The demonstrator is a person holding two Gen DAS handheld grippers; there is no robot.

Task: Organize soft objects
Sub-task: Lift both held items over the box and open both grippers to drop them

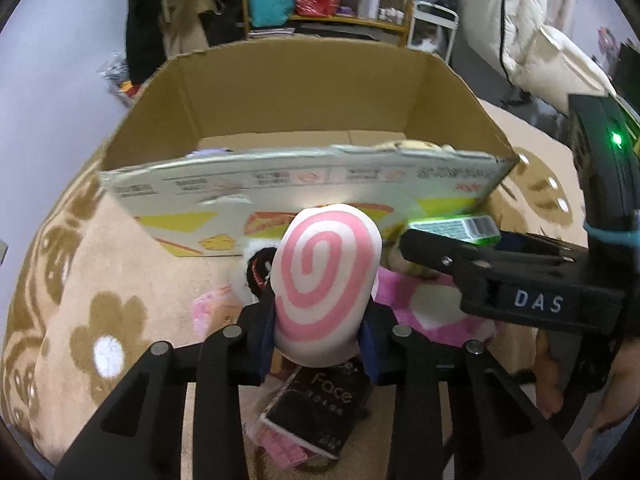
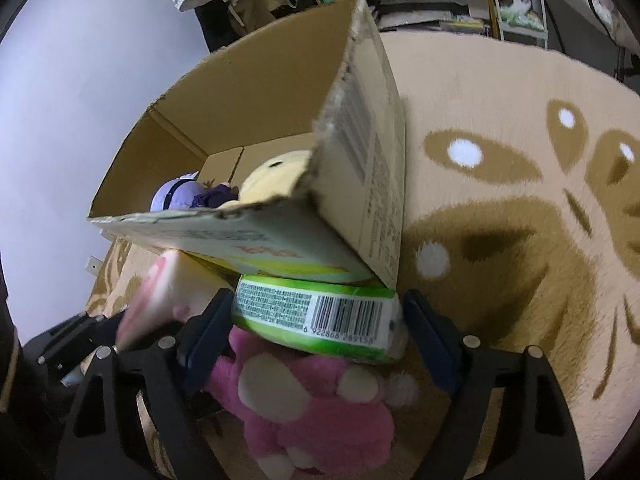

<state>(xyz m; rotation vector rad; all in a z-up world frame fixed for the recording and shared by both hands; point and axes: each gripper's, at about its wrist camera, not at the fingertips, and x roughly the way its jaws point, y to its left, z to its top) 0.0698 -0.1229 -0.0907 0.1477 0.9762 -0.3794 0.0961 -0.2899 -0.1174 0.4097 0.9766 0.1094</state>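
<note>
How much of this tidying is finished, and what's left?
Partly done: a yellow plush and a purple plush already lie in the cardboard box. The left gripper holds a pink-swirl plush; the right gripper holds a green tissue pack. A pink plush waits on the rug.

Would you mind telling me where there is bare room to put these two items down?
Inside the box, the floor toward its far wall is bare; plush toys crowd the near side. The rug right of the box is open. The pink plush and black packet crowd the front.
</note>
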